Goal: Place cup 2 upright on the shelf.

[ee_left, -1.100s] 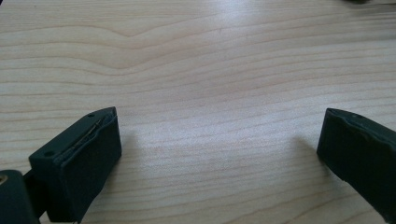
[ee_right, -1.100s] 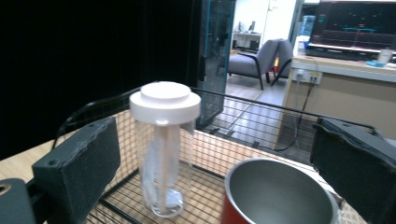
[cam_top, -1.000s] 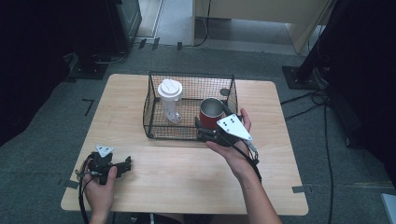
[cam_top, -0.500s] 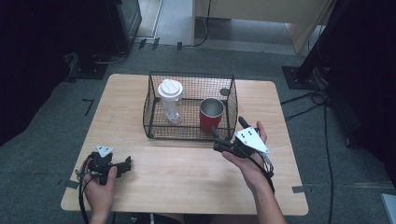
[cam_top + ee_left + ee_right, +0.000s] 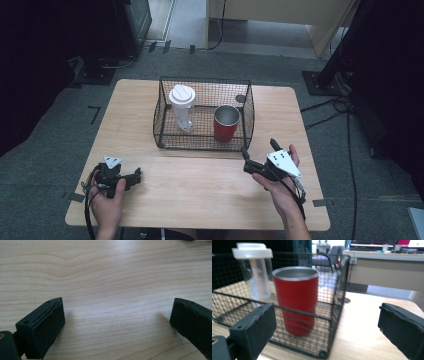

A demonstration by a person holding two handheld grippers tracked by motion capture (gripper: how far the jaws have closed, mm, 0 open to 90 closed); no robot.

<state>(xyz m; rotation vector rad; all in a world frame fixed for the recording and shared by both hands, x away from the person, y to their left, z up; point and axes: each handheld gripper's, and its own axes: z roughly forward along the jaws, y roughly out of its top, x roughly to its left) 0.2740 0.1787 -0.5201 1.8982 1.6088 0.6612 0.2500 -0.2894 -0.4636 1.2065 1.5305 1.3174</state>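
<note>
- The red tumbler (image 5: 226, 124) stands upright inside the black wire basket (image 5: 248, 112), in the basket's right part, its steel rim open to the top; nothing holds or touches it.
- From the right hand-held gripper (image 5: 247, 165) the tumbler lies ahead and a little to the left, behind the basket's near wall; in the right gripper view the tumbler (image 5: 297, 300) shows through the mesh above the left jaw.
- The right hand-held gripper (image 5: 325, 335) has its jaws wide apart with nothing between them; it sits just outside the basket's near right corner (image 5: 323, 353), close to the wire, low over the tabletop (image 5: 210, 185).
- A clear bottle with a white lid (image 5: 182, 106) stands upright in the basket's left part, beyond the tumbler and farther left as seen from the right hand-held gripper, apart from the tumbler.
- The left hand-held gripper (image 5: 134, 176) rests near the tabletop's near left corner, well apart from the basket, which lies ahead of it and to its right.
- Its jaws stand wide apart too, with bare wooden tabletop (image 5: 112, 285) between them in the left gripper view (image 5: 117, 322).
</note>
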